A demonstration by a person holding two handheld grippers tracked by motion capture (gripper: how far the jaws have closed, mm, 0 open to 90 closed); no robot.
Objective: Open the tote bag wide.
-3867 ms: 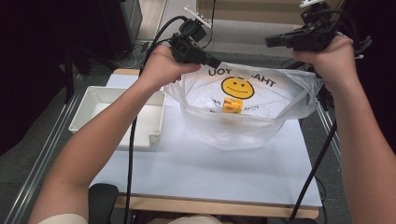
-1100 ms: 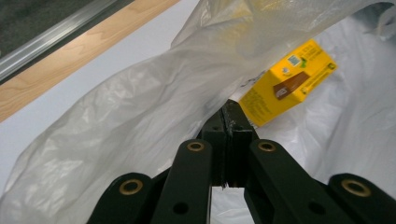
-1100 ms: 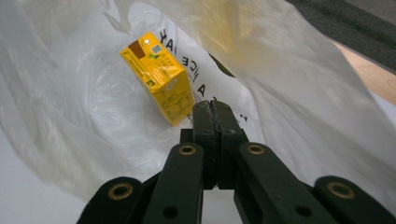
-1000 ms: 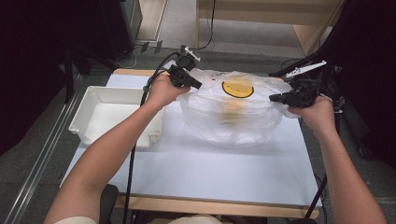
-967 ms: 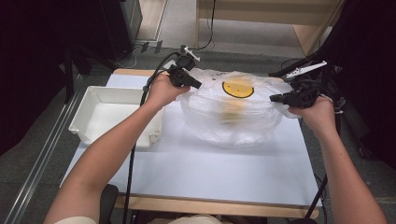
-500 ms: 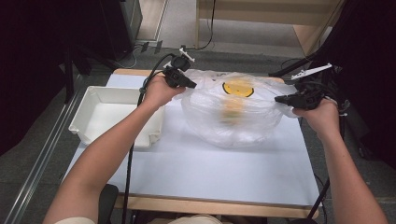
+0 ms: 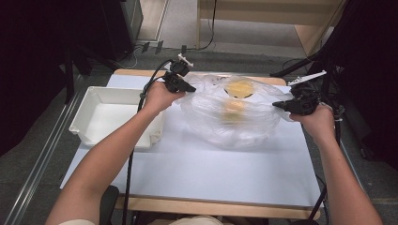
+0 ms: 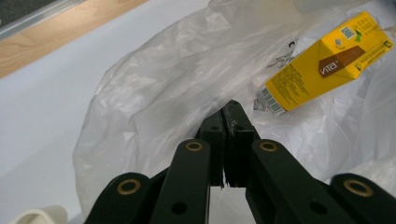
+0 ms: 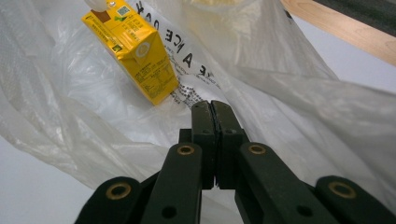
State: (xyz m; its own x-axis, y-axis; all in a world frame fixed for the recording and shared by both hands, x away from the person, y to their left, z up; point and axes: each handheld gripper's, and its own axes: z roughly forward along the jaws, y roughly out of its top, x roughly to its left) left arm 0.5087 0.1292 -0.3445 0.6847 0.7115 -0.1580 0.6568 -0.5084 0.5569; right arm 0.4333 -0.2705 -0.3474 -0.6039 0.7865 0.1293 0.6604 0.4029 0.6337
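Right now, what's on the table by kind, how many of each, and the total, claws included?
Clear plastic bag: 1
Yellow drink carton, inside the bag: 1
White tray: 1
Claws, left claw and right claw, each shut on the bag: 2
Total: 5

Thin, crinkled translucent plastic bag [image 7: 234,117], glossy yellow printed carton [image 8: 322,63], smooth matt white tabletop [image 7: 187,168].

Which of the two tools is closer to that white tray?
Left. The left tool pinches the plastic bag just beyond the white tray; the right tool grips the bag's far side.
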